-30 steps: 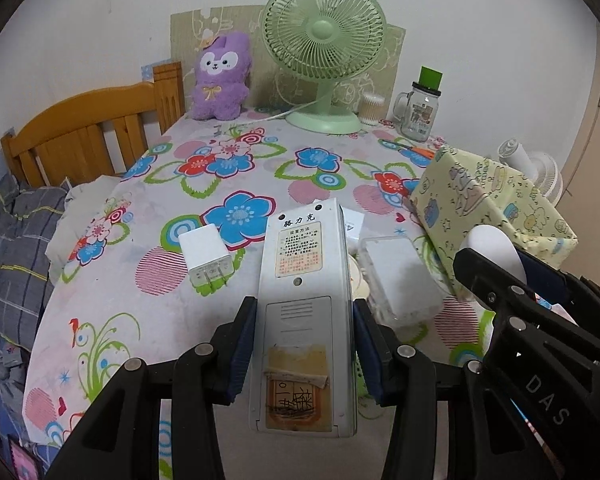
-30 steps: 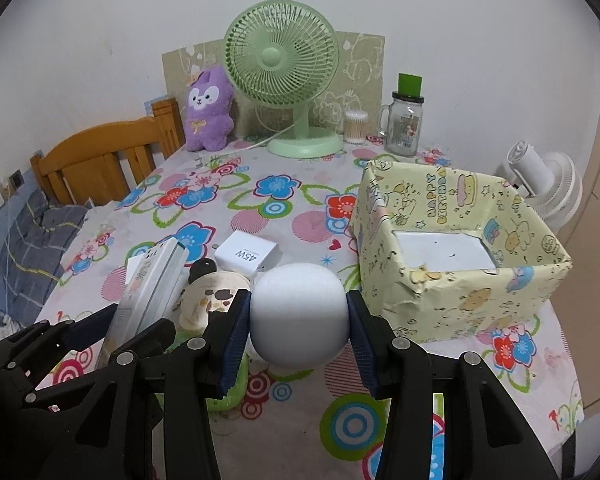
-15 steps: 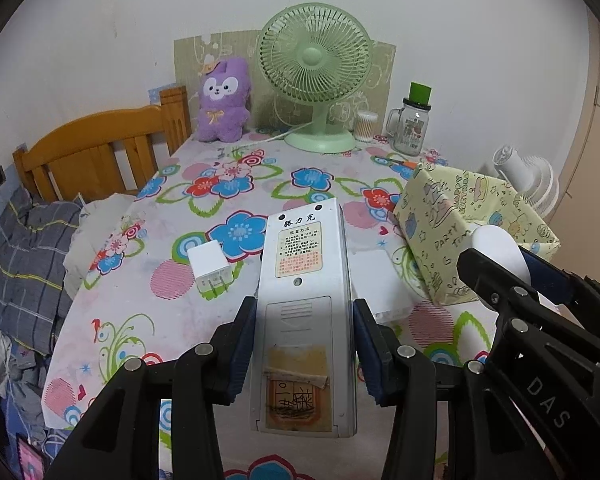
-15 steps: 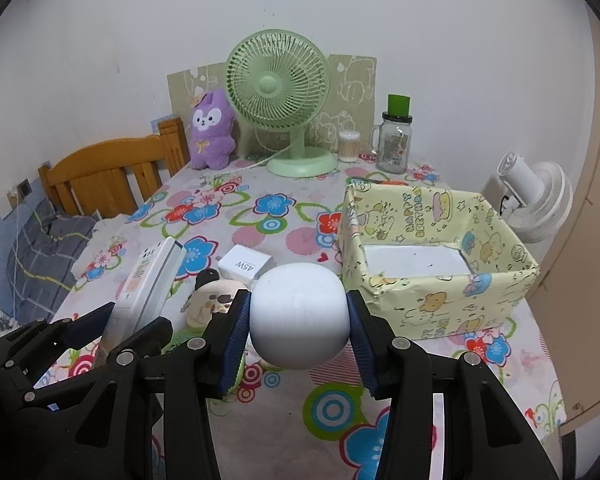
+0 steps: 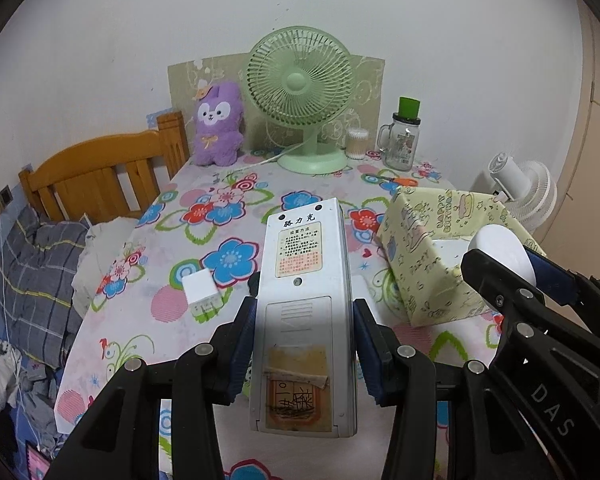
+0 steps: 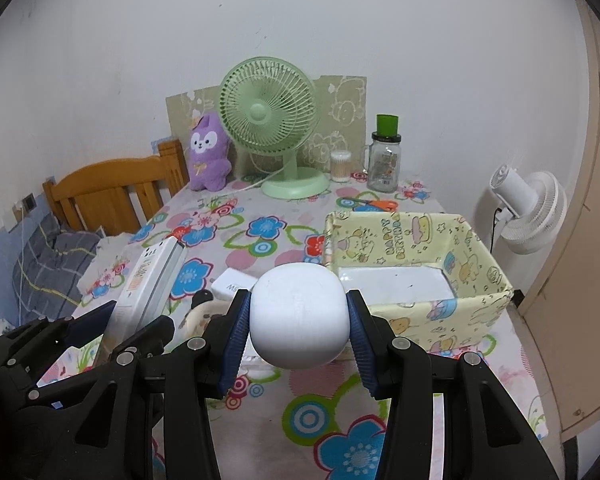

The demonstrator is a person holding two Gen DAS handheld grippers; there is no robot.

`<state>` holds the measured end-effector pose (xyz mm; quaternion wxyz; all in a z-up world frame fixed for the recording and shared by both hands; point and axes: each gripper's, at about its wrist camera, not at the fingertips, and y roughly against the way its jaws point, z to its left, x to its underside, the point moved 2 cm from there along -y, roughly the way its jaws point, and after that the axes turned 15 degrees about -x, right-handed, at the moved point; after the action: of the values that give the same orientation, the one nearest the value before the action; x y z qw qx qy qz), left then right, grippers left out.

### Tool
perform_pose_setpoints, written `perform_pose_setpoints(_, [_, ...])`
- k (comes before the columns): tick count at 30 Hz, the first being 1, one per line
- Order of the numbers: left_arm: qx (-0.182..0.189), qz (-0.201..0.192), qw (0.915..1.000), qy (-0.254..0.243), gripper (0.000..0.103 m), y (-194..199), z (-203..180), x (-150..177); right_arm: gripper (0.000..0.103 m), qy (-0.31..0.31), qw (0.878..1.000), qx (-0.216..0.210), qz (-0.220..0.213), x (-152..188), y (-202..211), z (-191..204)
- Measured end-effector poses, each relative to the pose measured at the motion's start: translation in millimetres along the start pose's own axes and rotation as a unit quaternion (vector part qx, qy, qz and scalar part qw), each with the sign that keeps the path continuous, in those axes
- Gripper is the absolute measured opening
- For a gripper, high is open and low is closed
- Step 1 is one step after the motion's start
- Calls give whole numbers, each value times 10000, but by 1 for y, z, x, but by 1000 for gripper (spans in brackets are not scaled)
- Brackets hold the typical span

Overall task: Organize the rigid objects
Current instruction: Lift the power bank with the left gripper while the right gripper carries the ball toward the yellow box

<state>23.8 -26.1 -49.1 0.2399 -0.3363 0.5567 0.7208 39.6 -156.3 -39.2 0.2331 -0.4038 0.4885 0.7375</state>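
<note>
Both grippers were loaded above the surface's near edge, the left gripper (image 5: 304,332) with jaws clamped on a remote (image 5: 306,320), the right gripper (image 6: 298,320) squeezing a white ball (image 6: 299,314), seemingly bound for the box (image 6: 480,308) at the right edge.

The left gripper (image 5: 305,334) is clamped on a white remote (image 5: 305,320), its blue-padded fingers (image 5: 244,344) pressed flat against the remote's two long sides, back face up. The right gripper (image 6: 298,330) is closed on a white rounded object (image 6: 299,316) — both pads bear on opposite flanks of it. Both grippers are held raised above the surface, side by side, the right one just beside the remote and level with it — each shows at the edge of the other's view
</note>
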Motion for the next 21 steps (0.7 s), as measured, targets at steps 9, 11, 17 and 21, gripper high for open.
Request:
perform_pose_setpoints(9, [61, -124, 9999, -83, 48, 7, -24, -16, 50, -57, 9999, 57, -136, -12, 14, -24])
perform_pose_setpoints(11, [69, -136, 9998, -105, 48, 7, -30, -18, 50, -82, 9998, 70, -147, -14, 15, -30])
perform_pose_setpoints(17, [79, -122, 9998, -166, 48, 7, -49, -24, 50, -136, 9998, 89, -139, -18, 17, -48])
perform_pose_setpoints(21, [99, -101, 9997, -202, 48, 6, -61, -27, 50, -184, 9997, 100, -115, -21, 16, -59])
